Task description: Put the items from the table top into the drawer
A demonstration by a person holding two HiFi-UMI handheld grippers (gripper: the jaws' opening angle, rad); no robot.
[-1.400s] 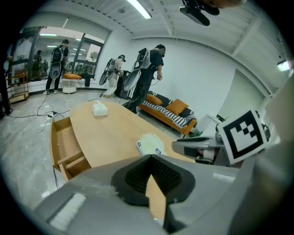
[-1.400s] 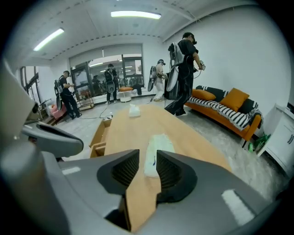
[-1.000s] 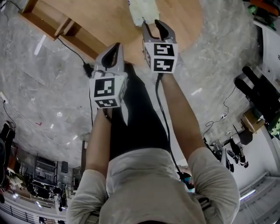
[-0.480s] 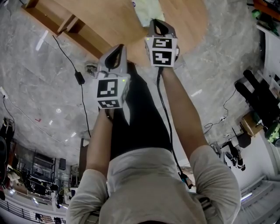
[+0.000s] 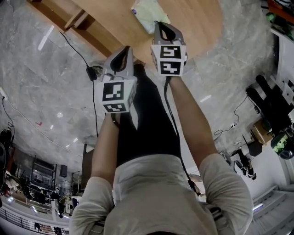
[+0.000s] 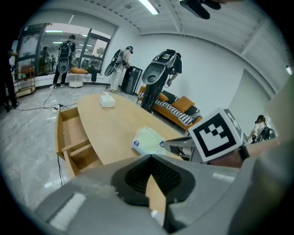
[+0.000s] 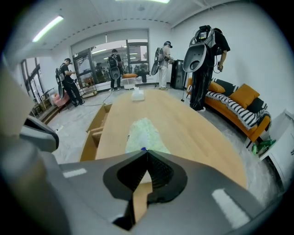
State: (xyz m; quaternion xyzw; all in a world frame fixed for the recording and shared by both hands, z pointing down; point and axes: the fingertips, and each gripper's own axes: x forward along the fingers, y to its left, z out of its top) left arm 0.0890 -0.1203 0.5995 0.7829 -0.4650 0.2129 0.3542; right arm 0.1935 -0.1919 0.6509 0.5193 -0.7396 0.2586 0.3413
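Since one second ago the right gripper [image 5: 159, 24] has gone from jaws spread about the near end of the pale green pack [image 5: 146, 13] to jaws pressed together on that end. The pack's blue mark sits right at the meeting tips in the right gripper view [image 7: 146, 151]. A pale strip of the pack shows in the gap just behind the tips. The grip appears to be on the pack's thin edge only.

Position of the pack: it lies flat on the wooden table [image 5: 195, 20], near the person's edge, with most of its length stretching away from the right gripper. It is seen likewise from the left gripper view [image 6: 148, 140], with a blue mark at each near corner.

Left gripper [image 5: 124, 48]: jaws closed tip to tip, nothing between them [image 6: 150, 157]. It is held to the left of the right gripper and nearer the person, apart from the pack.

Drawer [image 6: 76, 137]: pulled open at the table's left side, well apart from the pack.

Other observations: a white tissue box [image 7: 137, 95] stands towards the far end of the table. A black cable [image 5: 94, 96] trails across the grey stone floor [image 5: 41, 92]. Several people stand at the back of the room.
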